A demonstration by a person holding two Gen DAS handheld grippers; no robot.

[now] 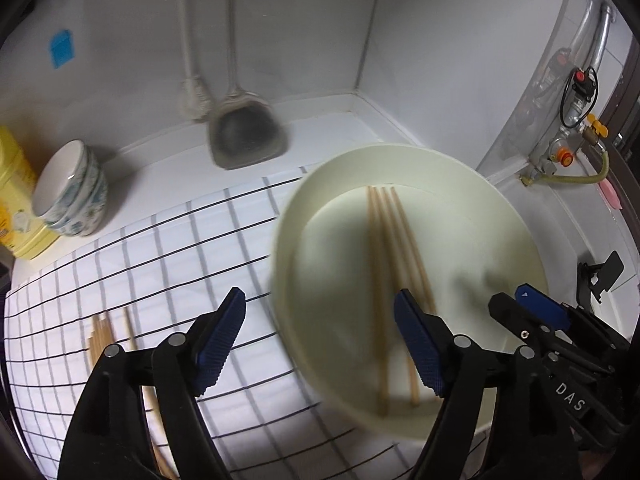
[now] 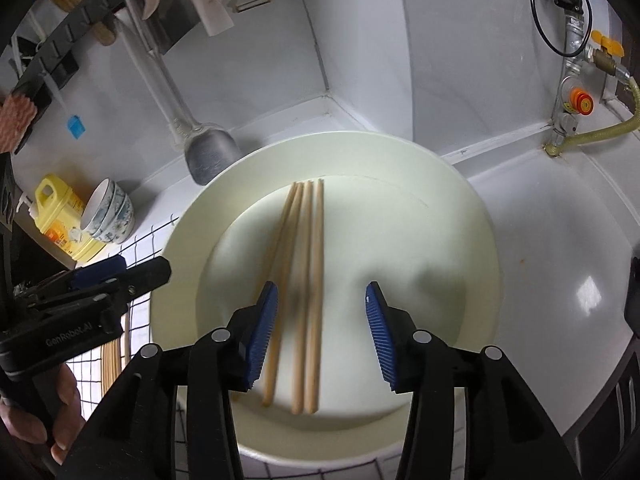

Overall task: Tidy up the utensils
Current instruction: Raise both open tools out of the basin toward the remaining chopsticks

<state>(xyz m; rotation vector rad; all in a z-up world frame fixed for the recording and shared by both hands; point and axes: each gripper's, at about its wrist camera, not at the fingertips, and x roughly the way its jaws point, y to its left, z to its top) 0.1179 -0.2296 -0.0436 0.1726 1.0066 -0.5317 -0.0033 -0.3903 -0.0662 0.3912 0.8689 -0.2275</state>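
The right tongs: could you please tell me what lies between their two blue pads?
In the right wrist view, the open right tongs hover over the cream plate; wooden chopsticks lie on it between the pads, nearer the left pad, untouched.

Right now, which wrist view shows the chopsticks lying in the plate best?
The right wrist view: the four chopsticks lie nearly whole in the cream plate, seen between the open right gripper fingers. In the left wrist view the same chopsticks are more blurred and partly hidden behind one finger of the left gripper.
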